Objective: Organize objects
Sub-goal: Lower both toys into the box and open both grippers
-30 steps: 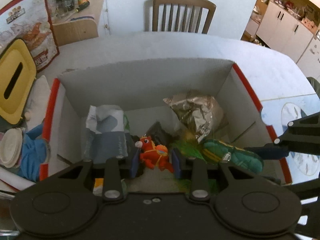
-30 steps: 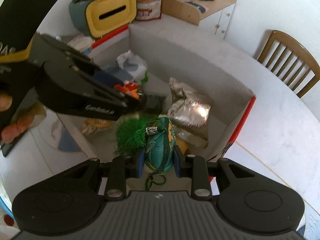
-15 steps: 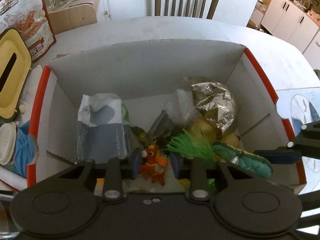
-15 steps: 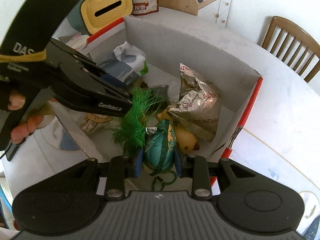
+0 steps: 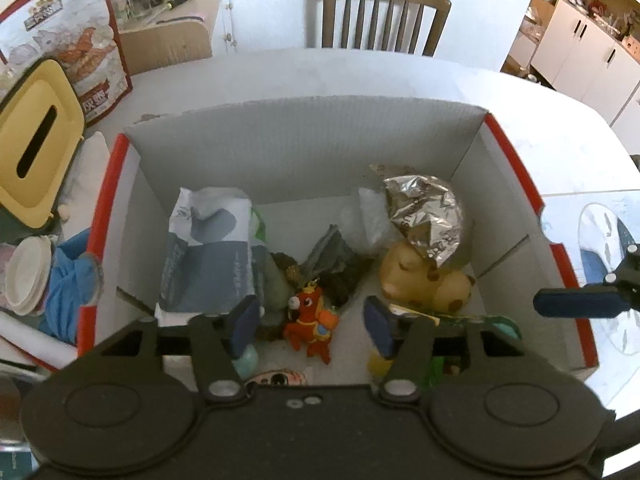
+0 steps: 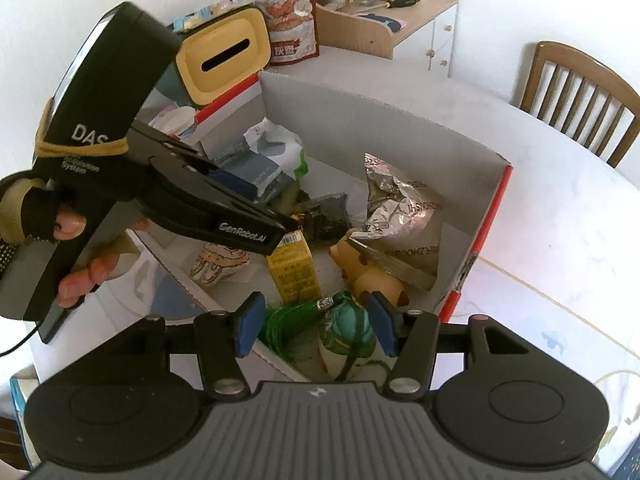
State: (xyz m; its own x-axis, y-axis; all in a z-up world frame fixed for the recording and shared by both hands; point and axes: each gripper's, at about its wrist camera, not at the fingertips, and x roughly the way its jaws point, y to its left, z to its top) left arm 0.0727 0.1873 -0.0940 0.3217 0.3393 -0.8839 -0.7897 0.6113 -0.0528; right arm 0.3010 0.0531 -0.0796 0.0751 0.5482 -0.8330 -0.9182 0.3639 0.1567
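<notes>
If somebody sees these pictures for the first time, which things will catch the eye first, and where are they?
First comes the open cardboard box with red edges, full of mixed things. In its middle lies a small red toy horse, between the opening jaws of the left gripper, which do not touch it. At the right side a crumpled silver foil bag leans over a yellow spotted toy.

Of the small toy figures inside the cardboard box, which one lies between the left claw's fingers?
The red-orange toy horse; the yellow spotted rubber animal lies farther right, under the crumpled silver foil bag.
</notes>
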